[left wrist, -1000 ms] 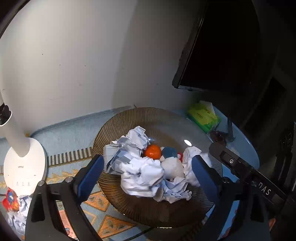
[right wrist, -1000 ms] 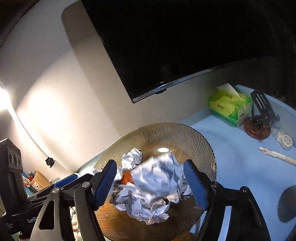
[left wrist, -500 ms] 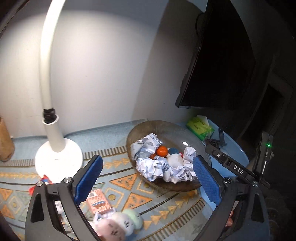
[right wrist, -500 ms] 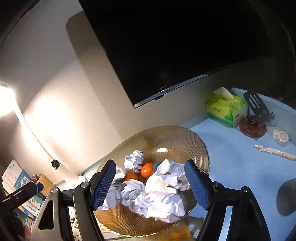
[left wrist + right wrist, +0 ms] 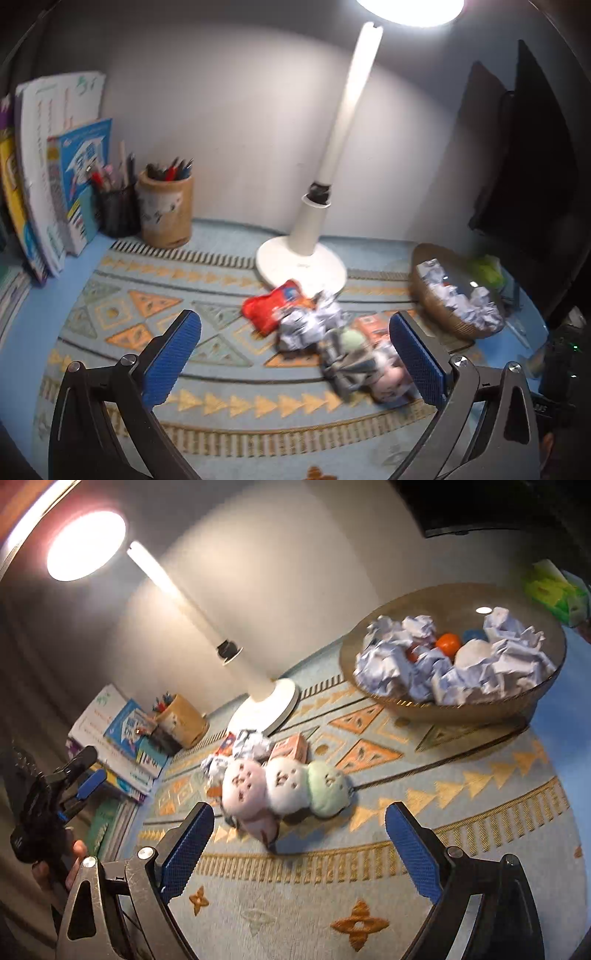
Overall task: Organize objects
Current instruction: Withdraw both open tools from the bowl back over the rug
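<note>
Two grippers up off the mat, and both of yours are spread wide with nothing between the blue pads. Your left gripper (image 5: 295,354) hangs over the patterned mat (image 5: 155,295), looking at a cluster just in front of the white lamp base (image 5: 301,260): a red packet (image 5: 271,304), a crumpled paper ball (image 5: 308,326) touching it, and a blurred soft toy beside your right-hand pad. Your right gripper (image 5: 299,845) hovers low, and the plush toy (image 5: 286,786) sits right ahead of it on the mat, three rounded lumps in a row, pink, cream and green. Just behind the plush lie a small orange box (image 5: 290,747) and more crumpled paper (image 5: 251,744), close to the lamp base. Over on the right, the brown ribbed bowl (image 5: 461,705) rests at the mat's edge, heaped with paper balls (image 5: 491,668), an orange ball (image 5: 448,644) showing among them. A pen cup (image 5: 166,212) and upright books (image 5: 55,166) stand at the far left by the wall. A green tissue pack (image 5: 554,590) sits beyond the bowl.
</note>
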Available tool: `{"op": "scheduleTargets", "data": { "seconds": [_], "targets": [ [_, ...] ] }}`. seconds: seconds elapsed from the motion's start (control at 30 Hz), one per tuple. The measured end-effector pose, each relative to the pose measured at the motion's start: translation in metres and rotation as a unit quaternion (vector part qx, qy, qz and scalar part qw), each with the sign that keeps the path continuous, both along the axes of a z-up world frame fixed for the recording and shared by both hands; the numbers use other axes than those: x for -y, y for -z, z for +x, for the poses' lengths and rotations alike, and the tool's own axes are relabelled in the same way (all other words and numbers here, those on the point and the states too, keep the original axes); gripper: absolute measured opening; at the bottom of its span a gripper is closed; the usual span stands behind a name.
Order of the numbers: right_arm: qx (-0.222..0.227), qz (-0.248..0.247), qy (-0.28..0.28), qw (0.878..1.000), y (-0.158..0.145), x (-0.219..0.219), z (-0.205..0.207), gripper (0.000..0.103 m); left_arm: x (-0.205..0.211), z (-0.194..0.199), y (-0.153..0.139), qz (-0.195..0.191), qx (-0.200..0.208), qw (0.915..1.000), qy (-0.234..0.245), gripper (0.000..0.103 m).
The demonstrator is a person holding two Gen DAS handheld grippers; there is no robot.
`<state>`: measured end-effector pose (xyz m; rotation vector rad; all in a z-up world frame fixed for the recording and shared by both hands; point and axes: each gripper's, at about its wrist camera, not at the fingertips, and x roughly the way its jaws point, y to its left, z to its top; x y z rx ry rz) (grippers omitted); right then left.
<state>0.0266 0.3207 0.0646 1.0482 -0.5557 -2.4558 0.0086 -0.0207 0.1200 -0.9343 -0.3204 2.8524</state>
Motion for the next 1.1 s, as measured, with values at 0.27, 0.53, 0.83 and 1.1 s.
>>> {"op": "scheduleTargets", "data": {
  "seconds": [0.27,0.53,0.83,1.1],
  "targets": [
    [-0.031,0.096,-0.024,0.995,0.029,0.045,0.014,0.093,0.042,0.026,0.078,-0.022,0.075,0.9945,-0.07,0.102],
    [-0.034,0.058,-0.022,0.998,0.027,0.031,0.012,0.093,0.087,0.084,0.079,-0.015,0.08,0.9912,-0.104,0.102],
    [-0.023,0.072,-0.053,0.996,0.019,0.047,0.016,0.093,0.089,0.068,0.025,-0.007,0.043,0.9958,-0.081,0.102],
    [-0.059,0.112,-0.077,0.989,-0.053,0.079,-0.006,0.093,0.019,-0.023,0.028,0.04,0.072,0.9953,0.052,0.102]
  ]
}}
